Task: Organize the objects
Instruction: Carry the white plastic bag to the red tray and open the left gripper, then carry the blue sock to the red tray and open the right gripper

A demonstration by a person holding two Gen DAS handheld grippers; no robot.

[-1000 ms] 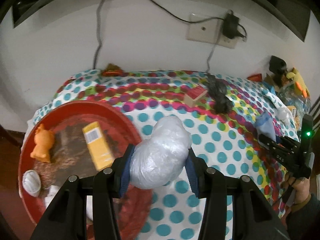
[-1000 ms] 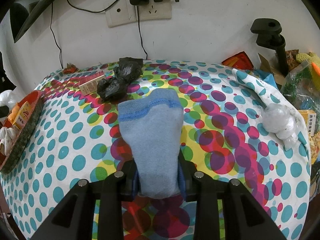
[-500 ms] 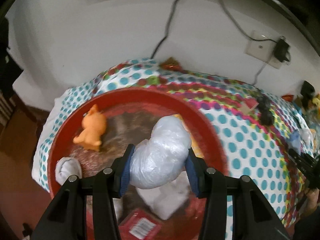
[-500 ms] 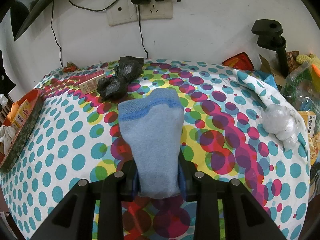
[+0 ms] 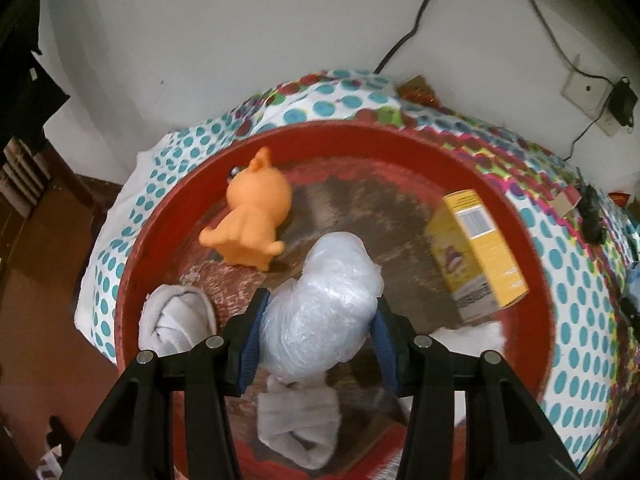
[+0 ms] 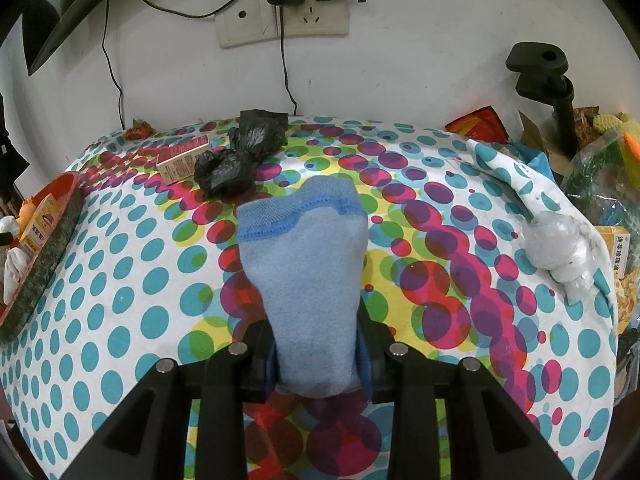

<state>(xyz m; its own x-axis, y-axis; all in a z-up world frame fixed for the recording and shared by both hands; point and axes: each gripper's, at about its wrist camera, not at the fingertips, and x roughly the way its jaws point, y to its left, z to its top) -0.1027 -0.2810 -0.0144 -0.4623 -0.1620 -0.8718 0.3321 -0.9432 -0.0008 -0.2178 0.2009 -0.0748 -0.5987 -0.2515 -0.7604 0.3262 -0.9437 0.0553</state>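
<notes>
While clamped, blue sock [image 6: 304, 292] points forward

Crinkled glossy plastic bundle [image 5: 320, 308], fuzzy cloth sock [image 6: 308, 280], worn red tray [image 5: 536, 248]

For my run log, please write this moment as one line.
left gripper: shut on plastic bundle, over red tray | right gripper: shut on blue sock, above table | release: not yet

Even indoor light, soft shadows (fisheye edges bend, corners black).
</notes>
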